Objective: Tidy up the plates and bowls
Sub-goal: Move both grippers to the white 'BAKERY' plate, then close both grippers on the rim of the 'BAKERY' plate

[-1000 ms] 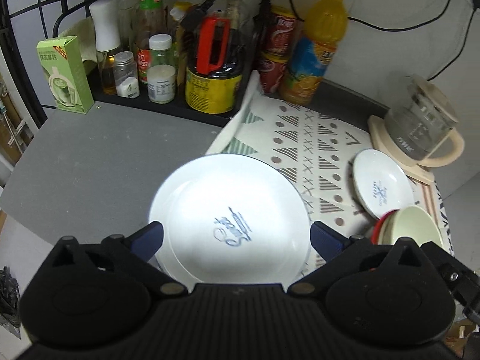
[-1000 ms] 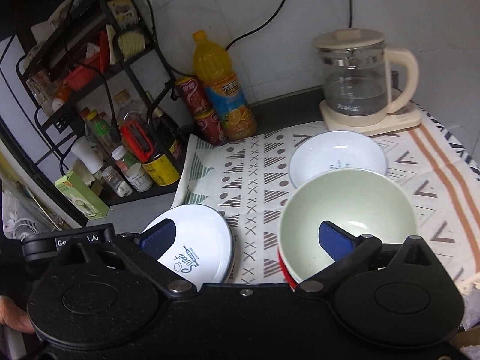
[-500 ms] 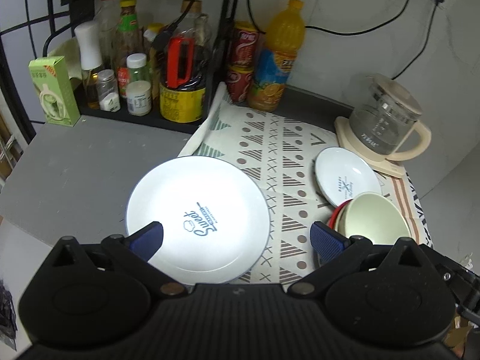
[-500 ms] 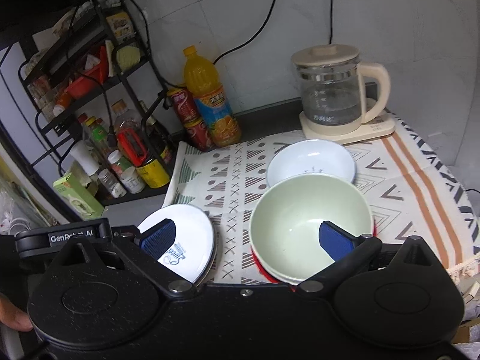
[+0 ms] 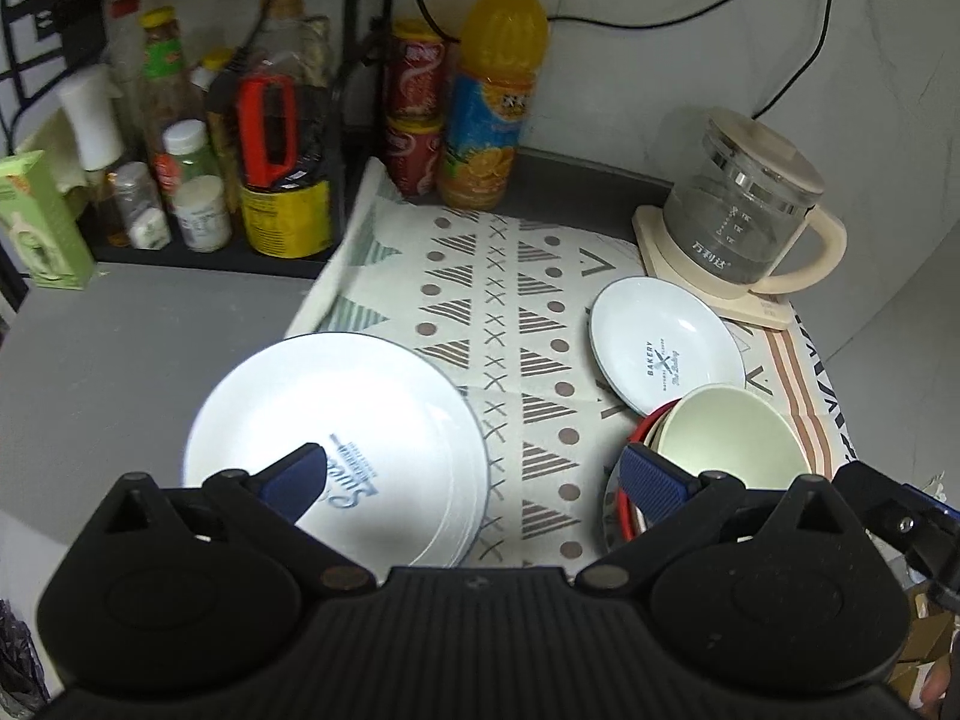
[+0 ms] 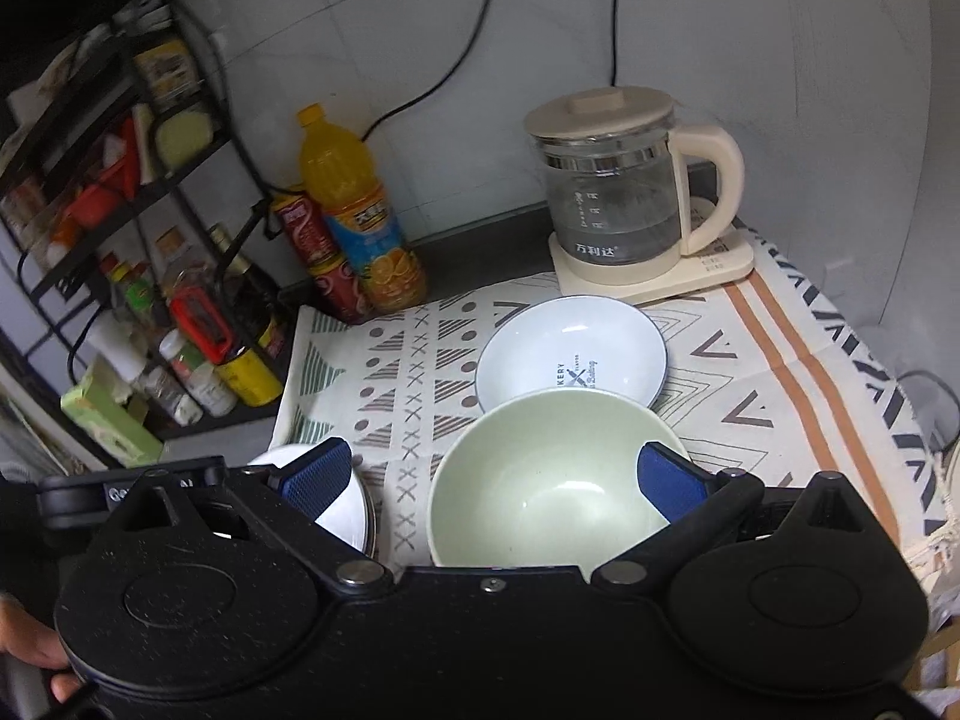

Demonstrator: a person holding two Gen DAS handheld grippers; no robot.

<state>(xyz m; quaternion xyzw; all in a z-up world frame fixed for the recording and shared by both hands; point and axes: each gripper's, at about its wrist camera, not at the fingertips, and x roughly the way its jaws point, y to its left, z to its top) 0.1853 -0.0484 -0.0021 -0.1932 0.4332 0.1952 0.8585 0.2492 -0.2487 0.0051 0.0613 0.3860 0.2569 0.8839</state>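
A large white plate (image 5: 360, 420) with blue print lies at the left edge of the patterned mat (image 5: 498, 312), partly on the grey counter. A smaller white deep plate (image 5: 666, 342) lies near the kettle. A pale green bowl (image 5: 732, 438) sits nested in a red-rimmed bowl (image 5: 639, 429). My left gripper (image 5: 474, 474) is open and empty, above the mat between plate and bowls. My right gripper (image 6: 492, 480) is open and empty, over the green bowl (image 6: 540, 480); the deep plate (image 6: 570, 348) lies beyond it and the large plate (image 6: 345, 510) shows at its left.
A glass kettle (image 5: 744, 222) on its cream base stands at the back right. An orange juice bottle (image 5: 492, 90), red cans (image 5: 414, 114) and a black rack of condiment bottles (image 5: 198, 162) line the back wall. A green box (image 5: 36, 222) stands at far left.
Both grippers have pulled back and up, so more of the counter shows. The left gripper has shifted right, away from the large plate. The dishes have not moved.
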